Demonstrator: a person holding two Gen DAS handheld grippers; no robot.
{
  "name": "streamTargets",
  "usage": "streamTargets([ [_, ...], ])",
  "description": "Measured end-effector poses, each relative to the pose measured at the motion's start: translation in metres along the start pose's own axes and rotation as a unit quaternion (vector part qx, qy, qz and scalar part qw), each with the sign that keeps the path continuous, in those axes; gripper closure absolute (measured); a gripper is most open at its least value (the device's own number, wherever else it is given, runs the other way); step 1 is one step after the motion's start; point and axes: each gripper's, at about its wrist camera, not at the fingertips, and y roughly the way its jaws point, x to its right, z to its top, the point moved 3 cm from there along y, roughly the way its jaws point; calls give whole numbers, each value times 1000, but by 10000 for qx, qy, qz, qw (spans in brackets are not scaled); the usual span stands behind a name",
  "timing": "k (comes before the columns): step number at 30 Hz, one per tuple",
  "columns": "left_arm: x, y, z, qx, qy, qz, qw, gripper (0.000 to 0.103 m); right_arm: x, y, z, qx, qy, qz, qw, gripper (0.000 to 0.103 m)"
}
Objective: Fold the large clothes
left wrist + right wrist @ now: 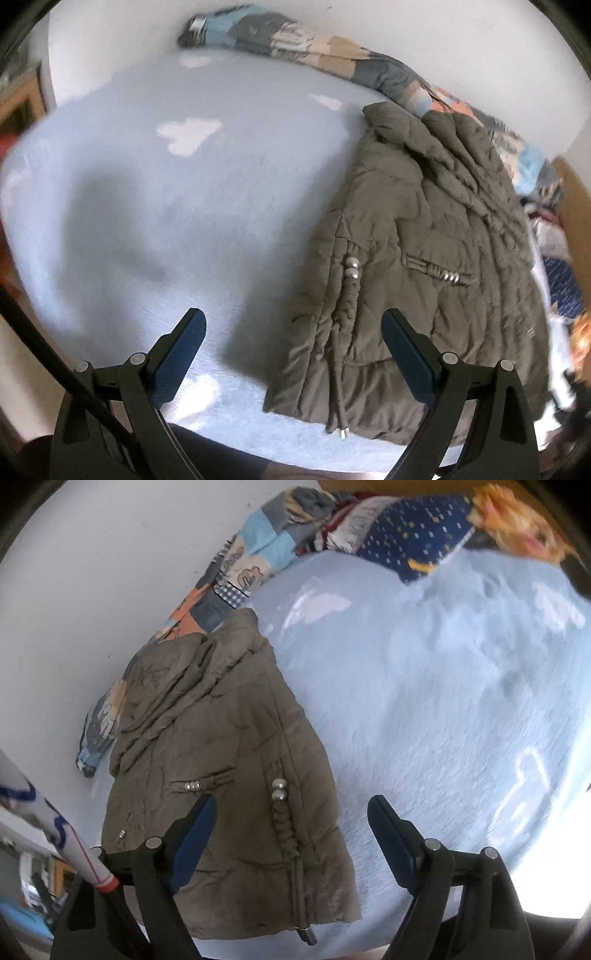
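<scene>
An olive-brown padded jacket (417, 266) lies folded lengthwise on a light blue bed (184, 221), collar toward the wall, hem toward me. It has braided cords with silver beads (351, 267). My left gripper (293, 332) is open and empty, held above the jacket's hem edge and the bare sheet beside it. In the right wrist view the jacket (221, 775) lies at the left on the bed (443, 720). My right gripper (291, 819) is open and empty above the jacket's lower right part.
A patchwork quilt (303, 40) is bunched along the white wall behind the bed; it also shows in the right wrist view (236, 568). A dark blue patterned cloth (417, 531) and an orange item (513, 517) lie at the bed's far end.
</scene>
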Motion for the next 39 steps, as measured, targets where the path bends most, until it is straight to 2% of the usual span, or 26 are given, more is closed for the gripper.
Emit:
streamTargets([
  [4, -11, 13, -3, -266, -452, -320, 9981, 8, 2, 6, -4, -94, 42, -5, 9999, 15],
  [9, -1, 34, -19, -735, -489, -511, 9948, 13, 16, 14, -9, -307, 400, 144, 9986, 15],
  [13, 11, 37, -33, -815, -259, -403, 9955, 15, 22, 21, -15, -507, 647, 352, 9960, 15],
  [19, 22, 35, -41, -723, 84, -203, 9971, 22, 17, 38, -28, -900, 632, 442, 9930, 15],
  [22, 24, 36, -41, -691, 157, -171, 9973, 29, 14, 46, -35, -1075, 528, 294, 9924, 26],
  [23, 26, 36, -42, -654, 207, -176, 9975, 35, 12, 48, -36, -1071, 481, 260, 9927, 33],
  [24, 26, 35, -40, -639, 246, -179, 9975, 39, 10, 49, -36, -1071, 453, 290, 9928, 44],
  [26, 31, 32, -42, -540, 415, -116, 9976, 45, 3, 48, -35, -1004, 299, 278, 9941, 57],
  [27, 32, 33, -41, -510, 470, -107, 9975, 51, 0, 47, -36, -968, 198, 239, 9948, 63],
  [29, 36, 29, -44, -408, 686, 3, 9968, 53, -8, 44, -37, -871, -53, 115, 9961, 69],
  [31, 40, 28, -46, -361, 814, 105, 9960, 53, -14, 45, -38, -840, -276, -62, 9961, 70],
  [34, 35, 28, -46, -380, 740, 102, 9965, 52, -17, 46, -40, -840, -408, -209, 9954, 70],
  [37, 28, 29, -44, -431, 533, 12, 9976, 47, -15, 47, -38, -863, -371, -190, 9954, 68],
  [39, 25, 34, -40, -494, 302, -95, 9983, 40, -13, 47, -38, -867, -306, -151, 9956, 65],
])
